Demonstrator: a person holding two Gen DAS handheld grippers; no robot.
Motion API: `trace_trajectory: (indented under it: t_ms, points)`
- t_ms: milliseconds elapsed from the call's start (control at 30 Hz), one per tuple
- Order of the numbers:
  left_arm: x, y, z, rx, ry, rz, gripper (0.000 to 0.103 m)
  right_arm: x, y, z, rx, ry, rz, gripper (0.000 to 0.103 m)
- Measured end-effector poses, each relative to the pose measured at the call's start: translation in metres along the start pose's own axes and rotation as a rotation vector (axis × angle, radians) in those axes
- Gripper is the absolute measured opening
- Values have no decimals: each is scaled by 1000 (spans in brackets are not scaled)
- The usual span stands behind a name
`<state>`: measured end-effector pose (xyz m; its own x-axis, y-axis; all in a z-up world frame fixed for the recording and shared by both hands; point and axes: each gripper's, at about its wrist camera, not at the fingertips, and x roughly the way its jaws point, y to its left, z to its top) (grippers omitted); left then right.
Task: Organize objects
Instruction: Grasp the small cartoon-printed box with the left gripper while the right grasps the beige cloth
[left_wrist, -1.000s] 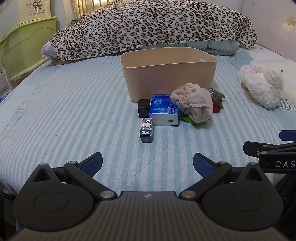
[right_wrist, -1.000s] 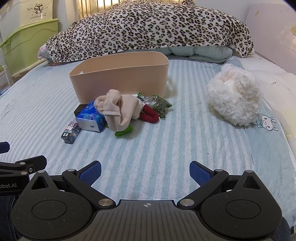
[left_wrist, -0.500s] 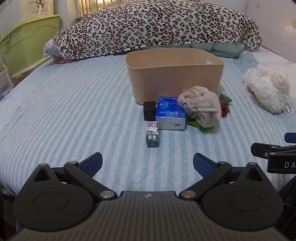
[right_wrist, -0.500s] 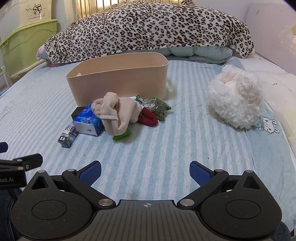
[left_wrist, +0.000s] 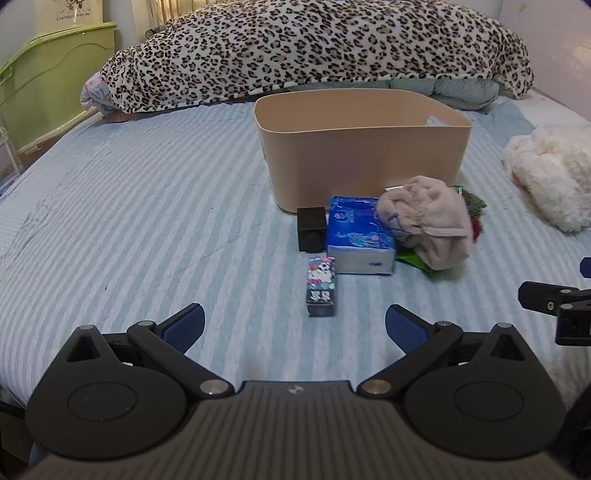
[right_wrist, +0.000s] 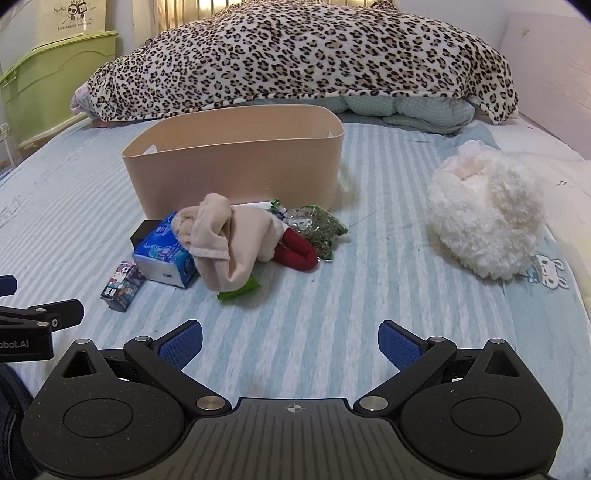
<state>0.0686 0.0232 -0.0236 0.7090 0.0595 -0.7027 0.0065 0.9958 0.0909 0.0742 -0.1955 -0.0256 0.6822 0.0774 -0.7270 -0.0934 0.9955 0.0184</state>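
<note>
The little cartoon box (left_wrist: 320, 286) lies on the striped bed (left_wrist: 147, 229), closest to the left tongs (left_wrist: 294, 325), which are wide open and hold nothing. It looks light and stiff, so a pinch across its long sides should work. Behind it sits a small black box (left_wrist: 312, 229), hard and easy to grab by its flat sides. Next is the blue tissue pack (left_wrist: 360, 233), soft and squashy; hold it around the middle. The pink cloth (left_wrist: 430, 225) leans on it, floppy and light, best pinched at a thick fold. The tan bin (left_wrist: 364, 155) stands just behind them all. The right tongs (right_wrist: 290, 341) are wide open too and hold nothing.
</note>
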Motion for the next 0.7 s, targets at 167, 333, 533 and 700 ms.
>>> trace_trajectory:
  t_ms: [167, 333, 533, 700]
  points:
    - [19, 2, 9, 19, 3, 14, 103, 16, 1, 10, -12, 7, 12, 102]
    - [44, 7, 16, -5, 40, 2, 103, 35, 1, 24, -19, 14, 36, 100]
    - [63, 3, 26, 14, 49, -10, 103, 55, -3, 45, 10, 5, 91, 98]
    - [86, 0, 29, 7, 97, -45, 103, 74, 4, 56, 20, 21, 149, 96]
